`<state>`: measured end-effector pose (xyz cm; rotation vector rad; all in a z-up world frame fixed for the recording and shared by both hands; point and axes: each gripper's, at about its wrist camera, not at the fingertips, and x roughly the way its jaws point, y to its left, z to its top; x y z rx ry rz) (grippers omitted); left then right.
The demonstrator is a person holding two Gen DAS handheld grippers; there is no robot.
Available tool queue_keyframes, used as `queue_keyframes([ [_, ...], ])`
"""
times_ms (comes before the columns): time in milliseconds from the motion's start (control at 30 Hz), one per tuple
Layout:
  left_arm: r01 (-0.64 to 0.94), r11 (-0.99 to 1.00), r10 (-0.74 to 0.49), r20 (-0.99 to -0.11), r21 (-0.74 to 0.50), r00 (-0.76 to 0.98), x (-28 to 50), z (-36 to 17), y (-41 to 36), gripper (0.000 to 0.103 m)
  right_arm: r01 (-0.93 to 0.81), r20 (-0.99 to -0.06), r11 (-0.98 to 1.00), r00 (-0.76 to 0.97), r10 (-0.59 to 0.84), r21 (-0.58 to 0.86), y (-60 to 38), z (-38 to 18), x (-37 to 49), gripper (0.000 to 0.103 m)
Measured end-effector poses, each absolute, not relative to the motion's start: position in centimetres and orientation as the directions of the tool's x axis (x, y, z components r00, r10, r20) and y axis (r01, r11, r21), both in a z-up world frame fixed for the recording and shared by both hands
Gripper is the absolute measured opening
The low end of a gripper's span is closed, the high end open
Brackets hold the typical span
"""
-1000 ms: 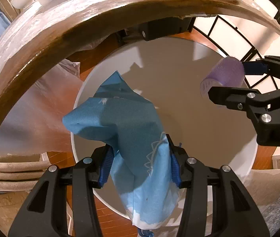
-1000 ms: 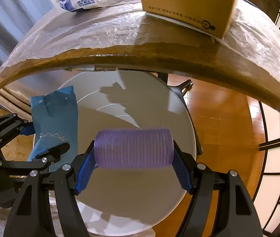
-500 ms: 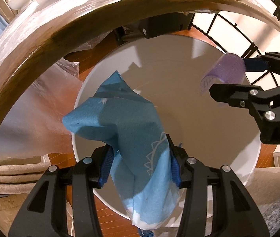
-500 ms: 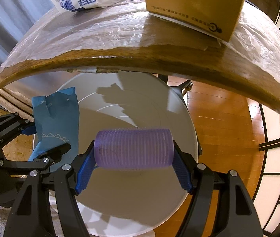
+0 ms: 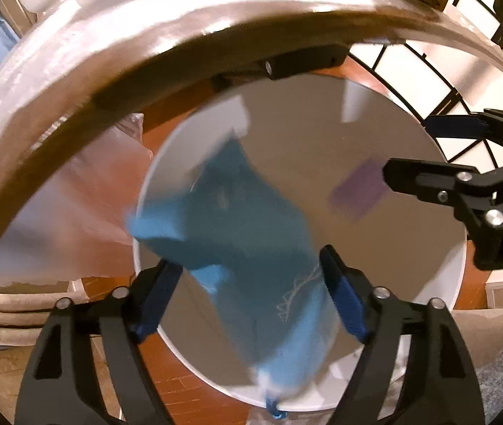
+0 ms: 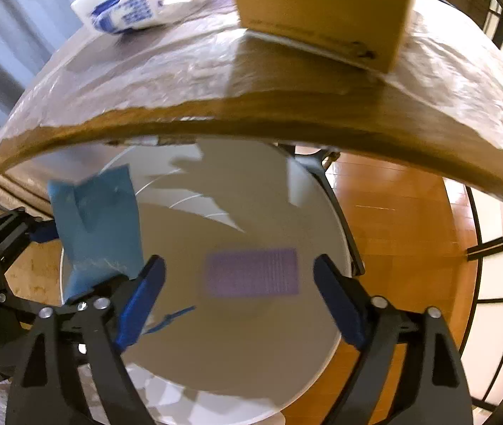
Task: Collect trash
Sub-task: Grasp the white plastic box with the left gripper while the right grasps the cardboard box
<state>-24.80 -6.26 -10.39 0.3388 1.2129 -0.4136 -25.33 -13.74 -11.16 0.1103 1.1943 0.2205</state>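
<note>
Left wrist view has both grippers parked over the white round bin [image 5: 442, 304], which sits on the wood floor tucked under the edge of the plastic-covered wooden table [image 5: 117, 81]. The left gripper [image 5: 251, 297] has just been opening its jaws, and the blue wrapper [image 5: 241, 233] between them looks let go: the left pad is clear of it, the right pad I can't quite call because of the blur. The wrapper is smeared with motion, hanging over the near-left side of the bin's mouth.

Right wrist view, same deal. The right gripper [image 6: 239, 297] has just been opening too, and the purple hair roller [image 6: 251, 272] sits blurred in the gap between the blue pads [image 6: 336, 304], touching neither, right over the middle of the bin [image 6: 329, 340]. The blue wrapper [image 6: 99, 226] shows at the bin's left rim, next to the other gripper.

Up on the table, past the bin: a yellow cardboard box [image 6: 322, 10] near the edge and a white-and-blue packet [image 6: 138, 3] further back.
</note>
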Motion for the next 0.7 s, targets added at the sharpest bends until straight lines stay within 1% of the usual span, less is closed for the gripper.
queue_keyframes([
  [67, 0.481, 0.876, -0.129, -0.947, 0.030, 0.296, -24.9, -10.2, -6.1, 0.081, -0.104, -0.909, 0.976, 0.355, 0.217, 0.192, -14.3, -10.9, -25.5, 0.089],
  [167, 0.478, 0.878, -0.132, -0.942, 0.034, 0.309, -25.1, -9.6, -5.9, 0.081, -0.096, -0.905, 0.978, 0.371, 0.207, 0.184, -15.1, -10.3, -25.9, 0.090],
  [367, 0.461, 0.886, -0.147, -0.910, 0.054, 0.389, -26.1, -6.5, -4.6, 0.082, -0.067, -0.877, 0.982, 0.443, 0.186, 0.174, -17.2, -7.4, -27.8, 0.092],
  [467, 0.460, 0.886, -0.174, -0.876, 0.060, 0.449, -26.6, -4.1, -4.0, 0.087, -0.052, -0.842, 0.986, 0.513, 0.164, 0.161, -18.4, -5.1, -28.6, 0.095],
  [567, 0.452, 0.890, -0.217, -0.822, 0.055, 0.527, -27.1, -1.0, -3.1, 0.091, -0.041, -0.805, 0.989, 0.577, 0.140, 0.143, -18.6, -2.8, -29.0, 0.096],
  [700, 0.426, 0.903, -0.247, -0.759, 0.045, 0.603, -27.0, 1.8, -2.7, 0.098, -0.031, -0.763, 0.990, 0.633, 0.127, 0.139, -19.7, -0.8, -28.1, 0.098],
])
